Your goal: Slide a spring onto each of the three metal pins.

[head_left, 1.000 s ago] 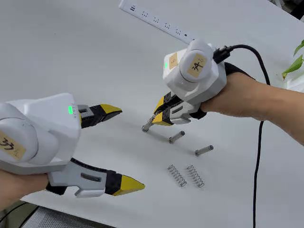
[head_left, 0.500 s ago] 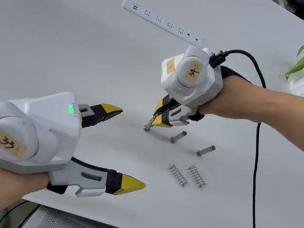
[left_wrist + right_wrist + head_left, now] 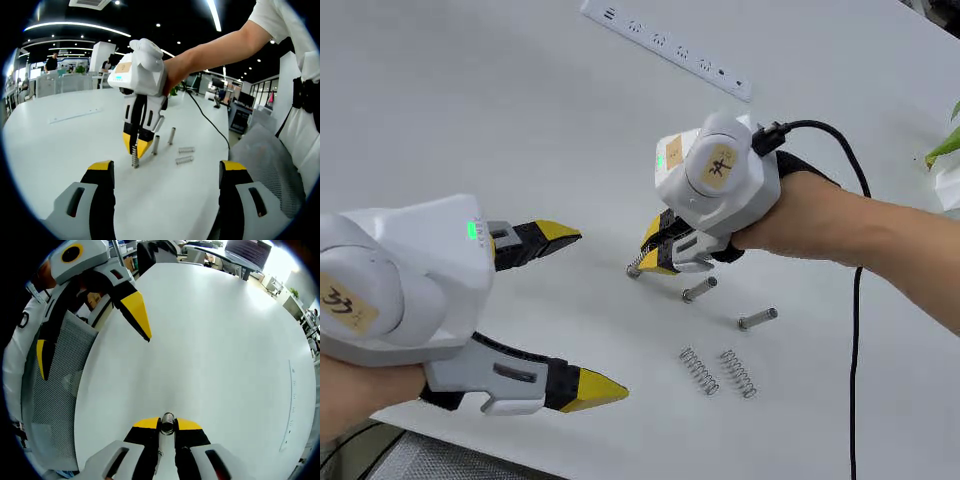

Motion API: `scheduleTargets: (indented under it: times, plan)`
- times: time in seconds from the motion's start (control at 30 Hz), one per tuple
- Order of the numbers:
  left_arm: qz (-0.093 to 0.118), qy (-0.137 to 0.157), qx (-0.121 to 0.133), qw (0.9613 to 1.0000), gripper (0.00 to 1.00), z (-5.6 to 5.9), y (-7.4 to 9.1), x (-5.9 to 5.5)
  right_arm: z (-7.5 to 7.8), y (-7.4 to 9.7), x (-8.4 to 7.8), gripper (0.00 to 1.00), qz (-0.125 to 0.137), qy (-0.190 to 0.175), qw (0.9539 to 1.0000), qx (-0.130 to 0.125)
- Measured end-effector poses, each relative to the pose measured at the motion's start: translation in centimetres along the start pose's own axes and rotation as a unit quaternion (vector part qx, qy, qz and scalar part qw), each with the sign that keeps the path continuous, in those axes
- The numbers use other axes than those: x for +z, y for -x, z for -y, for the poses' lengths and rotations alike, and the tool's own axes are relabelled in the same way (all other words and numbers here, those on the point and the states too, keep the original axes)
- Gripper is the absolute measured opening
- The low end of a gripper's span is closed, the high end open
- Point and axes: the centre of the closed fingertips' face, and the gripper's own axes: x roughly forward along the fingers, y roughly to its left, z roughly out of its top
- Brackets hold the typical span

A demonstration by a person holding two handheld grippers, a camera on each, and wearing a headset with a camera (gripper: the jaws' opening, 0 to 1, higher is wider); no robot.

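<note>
Two grippers out over a white table (image 3: 470, 120). Pinches a metal pin (image 3: 636, 269) in the right gripper (image 3: 657, 262), jaws pressed hard against it from both sides. Shows spring coils (image 3: 168, 423) wrapped round the end that juts past the yellow tips, plain in the right gripper view as a round coiled end dead centre between them. Holds that pin steeply in the left gripper view, low end down at the table surface; touching or just clear, cannot tell. Carries nothing in the left gripper (image 3: 602, 314), jaws spread wide, tips aimed toward the work and well apart from the held pin, off to its left in the head view. Near the right gripper, two bare pins (image 3: 698, 290) flat on the table: one just beside the yellow tips, one farther toward the right side of the head view, both slanted the same way. Nearer the person, two loose springs (image 3: 698, 370) side by side, close but not touching, neither on a pin. At the far side of the table, a white power strip (image 3: 670, 48) lying flat. From the back of the right gripper, a black cable (image 3: 855, 300) arching past the wrist and down to the bottom edge of the head view. At the right edge, a green leaf (image 3: 945, 145) tip.
</note>
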Motion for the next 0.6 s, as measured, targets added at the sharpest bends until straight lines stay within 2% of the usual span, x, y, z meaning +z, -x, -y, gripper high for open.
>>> scheduleTargets:
  times: [0.6]
  plan:
    - [-0.002, 0.000, -0.002, 1.0000, 0.84, 0.21, -0.12, -0.13, -0.32, -0.78, -0.33, 0.09, 0.008, -0.011, 0.9999, -0.002]
